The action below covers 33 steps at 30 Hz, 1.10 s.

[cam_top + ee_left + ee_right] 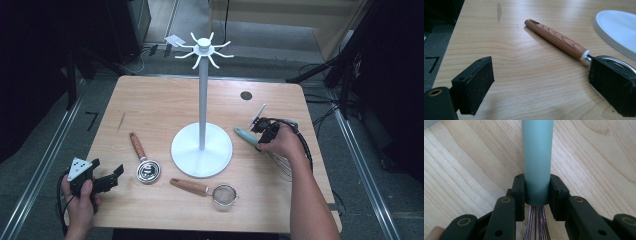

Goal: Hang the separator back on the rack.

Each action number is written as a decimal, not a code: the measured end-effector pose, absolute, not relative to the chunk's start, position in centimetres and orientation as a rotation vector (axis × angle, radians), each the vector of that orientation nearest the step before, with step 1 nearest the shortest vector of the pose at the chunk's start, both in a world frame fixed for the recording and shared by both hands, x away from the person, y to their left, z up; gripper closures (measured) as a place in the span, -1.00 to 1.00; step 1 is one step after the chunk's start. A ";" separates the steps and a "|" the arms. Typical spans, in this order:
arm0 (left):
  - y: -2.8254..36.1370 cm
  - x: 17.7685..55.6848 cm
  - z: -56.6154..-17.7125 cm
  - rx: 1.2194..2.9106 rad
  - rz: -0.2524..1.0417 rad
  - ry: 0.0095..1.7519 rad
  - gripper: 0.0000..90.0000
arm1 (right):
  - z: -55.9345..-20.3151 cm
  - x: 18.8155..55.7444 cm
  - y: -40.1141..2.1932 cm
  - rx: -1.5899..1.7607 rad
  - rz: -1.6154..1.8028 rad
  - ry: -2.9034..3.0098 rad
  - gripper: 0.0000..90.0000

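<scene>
Three utensils down on the worktop (150, 100), none on the hooks of the white stand (202, 90). Whisk (260, 145) lying right of the stand's base; right gripper (537, 192) clamped on its grey-green handle just above the wires, not visibly lifted. Left gripper (541, 82) jaws apart, nothing between them, parked near the wooden-handled coil whisk (564, 42). Small strainer (220, 192) untouched near the front edge. Judged: first pick-up only begun; hanging of all three outstanding.
</scene>
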<state>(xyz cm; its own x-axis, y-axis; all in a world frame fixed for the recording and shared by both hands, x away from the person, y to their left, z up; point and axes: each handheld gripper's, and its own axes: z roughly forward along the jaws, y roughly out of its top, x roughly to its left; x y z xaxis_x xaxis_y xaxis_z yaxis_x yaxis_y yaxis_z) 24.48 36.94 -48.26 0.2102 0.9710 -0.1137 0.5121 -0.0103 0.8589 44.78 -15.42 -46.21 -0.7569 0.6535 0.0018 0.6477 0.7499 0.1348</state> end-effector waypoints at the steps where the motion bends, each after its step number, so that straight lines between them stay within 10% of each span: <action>1: 36.9 24.5 -48.3 1.645 0.688 1.418 -0.85 | -46.2 44.8 -15.4 1.077 0.197 2.896 0.58; 33: 36.9 24.5 -48.3 1.646 0.689 1.418 -0.85 | -39.0 39.5 -17.3 1.073 0.996 2.532 0.58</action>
<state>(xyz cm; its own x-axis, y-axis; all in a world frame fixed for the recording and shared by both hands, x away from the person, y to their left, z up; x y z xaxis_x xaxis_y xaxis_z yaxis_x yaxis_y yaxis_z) 24.48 36.95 -48.25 0.2104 0.9712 -0.1121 0.5117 -0.0117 0.8591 39.54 -17.32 -38.99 -0.7107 0.7008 0.0607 0.5543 0.5049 0.6617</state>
